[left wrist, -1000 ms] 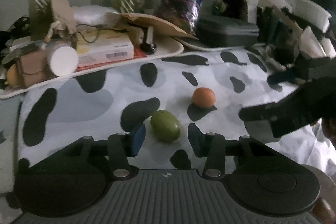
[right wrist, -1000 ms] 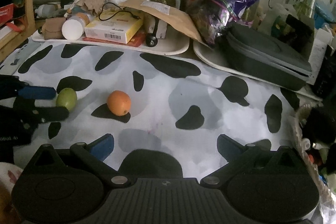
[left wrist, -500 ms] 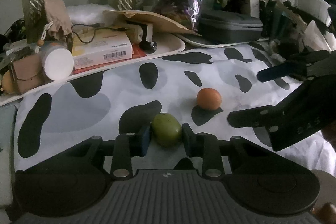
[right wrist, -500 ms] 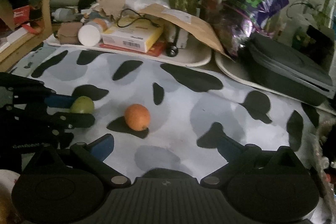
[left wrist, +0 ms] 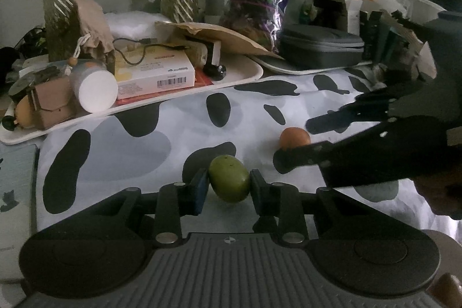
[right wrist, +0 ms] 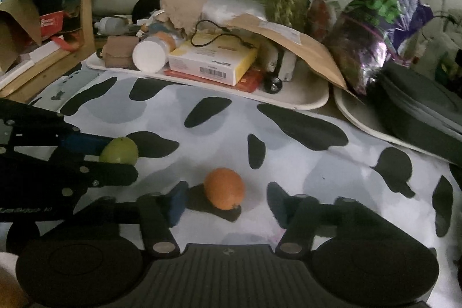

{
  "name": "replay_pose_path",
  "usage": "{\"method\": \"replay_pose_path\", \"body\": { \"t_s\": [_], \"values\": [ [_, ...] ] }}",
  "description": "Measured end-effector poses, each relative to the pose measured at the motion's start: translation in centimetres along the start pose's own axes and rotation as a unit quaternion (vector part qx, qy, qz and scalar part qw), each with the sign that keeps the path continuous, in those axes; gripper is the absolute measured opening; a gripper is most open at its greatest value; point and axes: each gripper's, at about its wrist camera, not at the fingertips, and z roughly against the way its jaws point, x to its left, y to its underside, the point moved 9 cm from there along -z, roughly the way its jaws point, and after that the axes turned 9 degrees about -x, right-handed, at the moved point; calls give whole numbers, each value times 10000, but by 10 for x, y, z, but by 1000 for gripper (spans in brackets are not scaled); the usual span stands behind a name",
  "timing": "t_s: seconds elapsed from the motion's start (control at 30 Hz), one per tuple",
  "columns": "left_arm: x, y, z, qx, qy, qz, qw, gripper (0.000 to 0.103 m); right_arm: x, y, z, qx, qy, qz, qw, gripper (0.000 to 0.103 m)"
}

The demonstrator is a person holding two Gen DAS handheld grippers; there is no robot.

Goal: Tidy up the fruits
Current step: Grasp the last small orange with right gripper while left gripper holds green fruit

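Note:
A green fruit (left wrist: 229, 182) lies on the cow-patterned cloth (left wrist: 144, 140), and my left gripper (left wrist: 229, 184) is shut on it, a pad pressing each side. From the right wrist view the same green fruit (right wrist: 119, 153) shows between the left gripper's fingers (right wrist: 115, 173). An orange fruit (right wrist: 224, 188) rests on the cloth between the jaws of my right gripper (right wrist: 226, 199). Those jaws are closing, with a gap still on both sides of the orange. In the left wrist view the orange (left wrist: 293, 136) sits between the right gripper's fingers (left wrist: 288, 159).
A white tray (left wrist: 245, 75) at the back holds a yellow box (left wrist: 156, 71), a white-capped bottle (left wrist: 93, 85) and a cable. To its right, a second tray carries a dark zip case (left wrist: 320, 45). Plants and a purple bag (right wrist: 375, 28) stand behind.
The left gripper closed onto the green fruit and has held still since. The right gripper moved in and lower around the orange, and its jaws narrowed from wide open.

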Motion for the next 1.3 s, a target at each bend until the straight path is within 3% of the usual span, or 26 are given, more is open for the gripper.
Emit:
{"method": "replay_pose_path", "body": {
  "t_s": [0.03,0.07,0.77,1.3],
  "values": [
    [0,0,1,2,18,2,10000,30,0,1,-1,40,-32,-47,10000,36],
    [-1,0,1,-4,29,5,10000,30,0,1,-2,36,-63,-83,9999,32],
    [-21,-7,34,-193,-60,-247,9995,30,-1,-16,44,-233,-168,-204,9994,32],
    [-31,-1,78,-350,-111,9,9993,30,14,-13,93,-353,-326,-223,9986,32]
  ]
}}
